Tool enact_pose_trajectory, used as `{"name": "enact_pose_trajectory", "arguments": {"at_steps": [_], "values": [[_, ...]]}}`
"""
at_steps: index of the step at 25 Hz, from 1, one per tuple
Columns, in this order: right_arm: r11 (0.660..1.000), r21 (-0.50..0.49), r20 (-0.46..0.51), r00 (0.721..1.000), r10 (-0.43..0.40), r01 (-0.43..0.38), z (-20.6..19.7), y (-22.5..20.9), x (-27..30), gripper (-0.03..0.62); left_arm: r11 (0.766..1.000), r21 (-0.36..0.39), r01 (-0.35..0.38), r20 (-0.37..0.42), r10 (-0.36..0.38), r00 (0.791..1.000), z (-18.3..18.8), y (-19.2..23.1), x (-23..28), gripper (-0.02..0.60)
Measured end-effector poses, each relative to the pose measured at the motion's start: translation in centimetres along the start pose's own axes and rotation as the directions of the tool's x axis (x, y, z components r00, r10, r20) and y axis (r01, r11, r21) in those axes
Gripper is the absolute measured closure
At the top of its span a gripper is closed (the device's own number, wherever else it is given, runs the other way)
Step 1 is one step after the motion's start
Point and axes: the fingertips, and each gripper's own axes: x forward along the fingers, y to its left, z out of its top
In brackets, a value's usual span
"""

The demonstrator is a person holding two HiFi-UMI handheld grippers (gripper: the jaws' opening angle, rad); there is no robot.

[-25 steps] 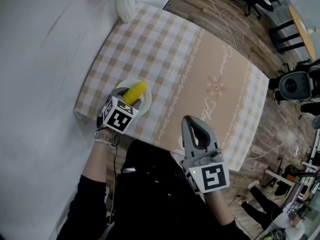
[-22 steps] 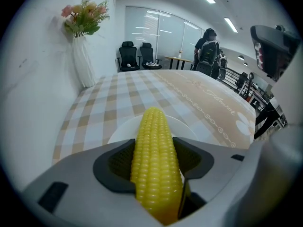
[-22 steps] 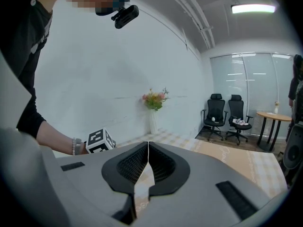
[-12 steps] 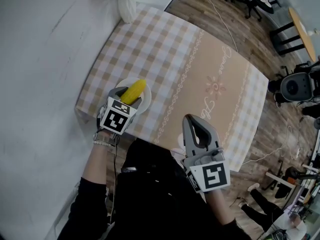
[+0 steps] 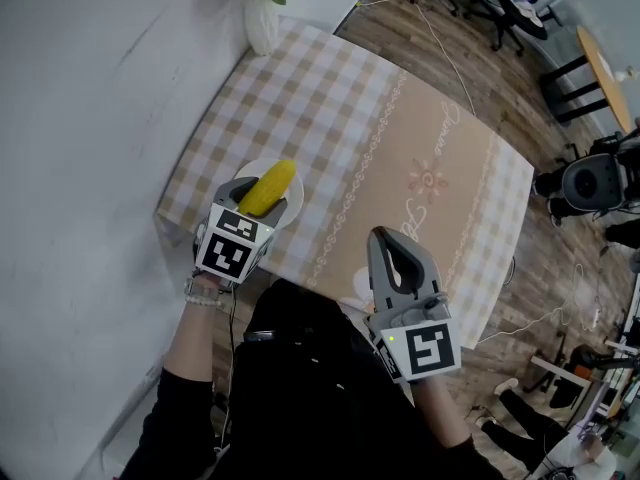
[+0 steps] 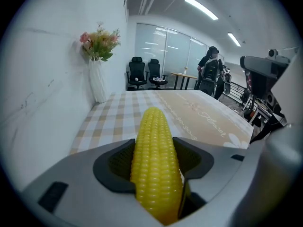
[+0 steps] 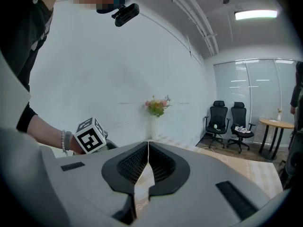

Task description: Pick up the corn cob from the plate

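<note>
Yellow ridged corn cob (image 6: 155, 150) sits clamped in the left grey tool (image 5: 260, 194), its long axis pointing forward over the round white plate (image 5: 293, 215). The right grey tool (image 7: 147, 161) hangs clenched and empty, well apart.

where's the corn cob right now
At the head view's left, the corn cob sits clamped in the left gripper, over the white plate by the left edge of the table.

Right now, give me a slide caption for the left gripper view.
Left gripper shut on the corn cob, checked tablecloth and flower vase beyond.
</note>
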Motion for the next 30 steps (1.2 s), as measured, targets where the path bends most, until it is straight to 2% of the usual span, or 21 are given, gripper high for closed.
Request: {"name": "enact_pose_trajectory", "arguments": {"at_steps": [3, 11, 19, 30], "values": [[1.0, -0.009, 0.013, 1.0, 0.003, -0.003, 0.4, -0.2, -0.2, 0.553, 1.0, 0.0, -0.003, 0.013, 0.003, 1.0, 1.1, -0.7, -1.3, 0.324], [1.0, -0.023, 0.046, 0.999, 0.015, -0.013, 1.5, -0.5, -0.6, 0.552, 0.999, -0.023, -0.04, 0.108, 0.042, 0.993, 3.5, -1.5, -4.7, 0.324], [0.999, -0.043, 0.079, 0.996, 0.037, -0.033, 2.7, -0.7, -0.6, 0.551, 0.997, -0.016, -0.081, 0.193, 0.083, 0.978, 5.9, -2.9, -8.4, 0.324], [0.997, -0.067, 0.11, 0.993, 0.045, -0.038, 3.9, -1.6, -0.5, 0.551, 0.994, -0.013, -0.108, 0.261, 0.108, 0.959, 6.8, -4.7, -12.6, 0.324]]}}
